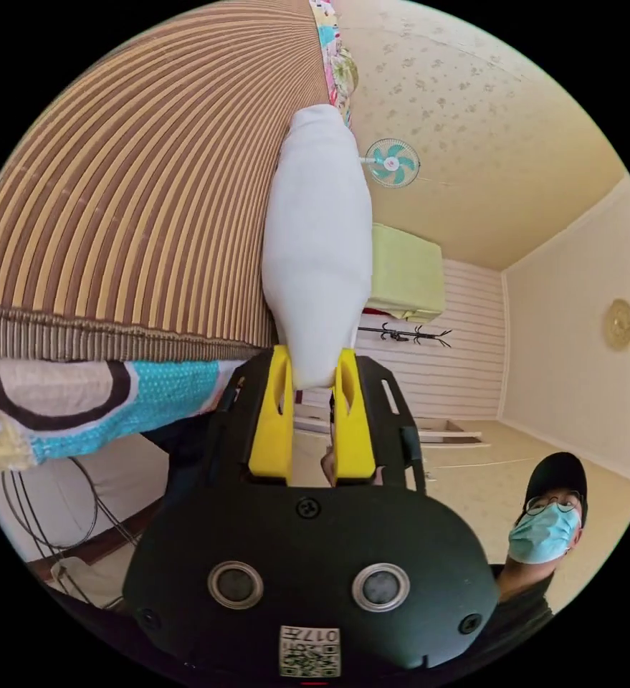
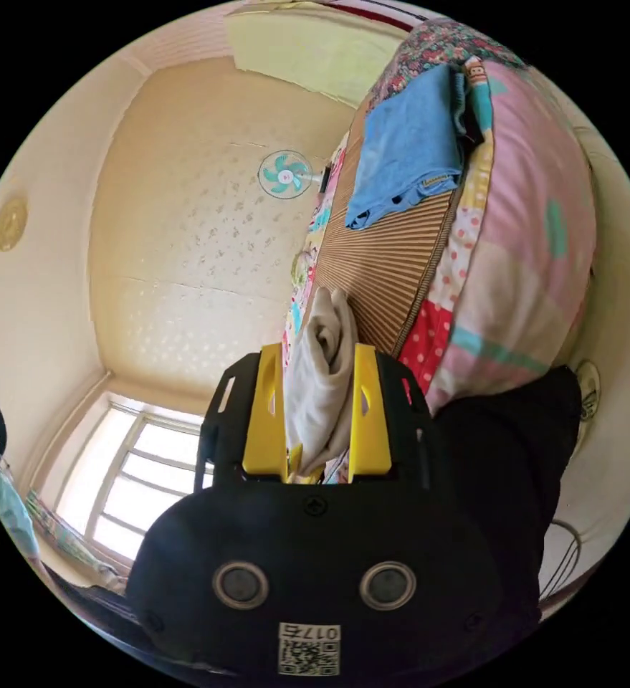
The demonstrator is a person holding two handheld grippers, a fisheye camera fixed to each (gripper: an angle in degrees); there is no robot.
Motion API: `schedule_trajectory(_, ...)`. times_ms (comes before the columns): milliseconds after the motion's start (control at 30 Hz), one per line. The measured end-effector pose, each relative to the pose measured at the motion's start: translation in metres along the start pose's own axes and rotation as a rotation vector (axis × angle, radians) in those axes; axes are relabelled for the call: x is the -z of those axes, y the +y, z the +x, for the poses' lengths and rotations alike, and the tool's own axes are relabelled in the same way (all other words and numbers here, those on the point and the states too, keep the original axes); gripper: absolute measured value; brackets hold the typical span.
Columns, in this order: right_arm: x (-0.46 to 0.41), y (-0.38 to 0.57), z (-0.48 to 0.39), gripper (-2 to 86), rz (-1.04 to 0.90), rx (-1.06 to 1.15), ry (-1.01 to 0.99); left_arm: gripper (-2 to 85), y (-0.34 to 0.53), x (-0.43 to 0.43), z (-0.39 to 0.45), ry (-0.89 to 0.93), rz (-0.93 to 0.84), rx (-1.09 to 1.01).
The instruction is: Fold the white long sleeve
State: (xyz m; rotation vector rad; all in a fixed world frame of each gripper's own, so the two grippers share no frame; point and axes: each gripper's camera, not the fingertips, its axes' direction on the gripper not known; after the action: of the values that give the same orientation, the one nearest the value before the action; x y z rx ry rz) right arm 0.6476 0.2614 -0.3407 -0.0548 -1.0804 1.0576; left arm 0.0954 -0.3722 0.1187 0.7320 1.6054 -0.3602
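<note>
The white long sleeve [image 1: 318,244] stretches away from my left gripper [image 1: 315,373], whose yellow jaws are shut on its edge beside the striped brown mat [image 1: 128,201]. In the right gripper view, a bunched cream-white part of the same garment [image 2: 322,373] sits between the yellow jaws of my right gripper [image 2: 320,358], which press on it from both sides. Both cameras are rolled, so the ceiling and the bed stand sideways.
A folded blue garment [image 2: 408,150] lies on the striped mat [image 2: 386,279] atop a patchwork quilt [image 2: 515,244]. A person in a cap and mask [image 1: 551,516] is close by. A ceiling fan [image 1: 393,162], a window [image 2: 128,473] and floor cables [image 1: 56,516] are in view.
</note>
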Motion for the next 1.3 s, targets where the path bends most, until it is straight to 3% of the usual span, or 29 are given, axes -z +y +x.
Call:
schedule_trajectory(167,0.048,-0.005,0.064,23.8,-0.264,-0.350,-0.251,7.6,0.042,-0.011,0.062,-0.063,-0.138,-0.149)
schedule_trajectory(333,-0.008,0.021,0.064,24.6,-0.444,-0.327,-0.376,7.5,0.113,0.003,0.109,-0.149,-0.189,-0.270)
schedule_trajectory(400,-0.041,0.027,0.054,23.1,-0.535,-0.306,-0.443,6.9,0.140,0.030,0.134,-0.215,-0.133,-0.375)
schedule_trajectory(600,-0.136,0.080,-0.085,19.2,-0.738,-0.083,-0.722,5.0,0.213,0.185,0.248,-0.289,0.074,-0.855)
schedule_trajectory(767,-0.270,0.208,-0.281,16.1,-0.911,0.088,-0.983,7.7,0.284,0.299,0.261,-0.544,0.346,-0.845)
schedule_trajectory(867,-0.336,0.302,-0.359,14.4,-0.957,0.080,-0.961,7.8,0.320,0.354,0.242,-0.612,0.534,-0.737)
schedule_trajectory(1000,-0.419,0.425,-0.378,12.1,-1.013,0.100,-0.801,8.3,0.351,0.409,0.206,-0.581,0.737,-0.529)
schedule_trajectory(1133,-0.492,0.524,-0.263,8.9,-1.119,0.112,-0.282,8.8,0.359,0.433,0.186,-0.514,0.772,-0.436)
schedule_trajectory(1233,-0.468,0.533,-0.205,8.9,-1.106,0.119,-0.473,8.8,0.368,0.437,0.187,-0.553,0.799,-0.432)
schedule_trajectory(1300,-0.451,0.528,-0.193,9.3,-1.155,0.142,-0.482,8.8,0.369,0.434,0.188,-0.656,0.829,-0.422)
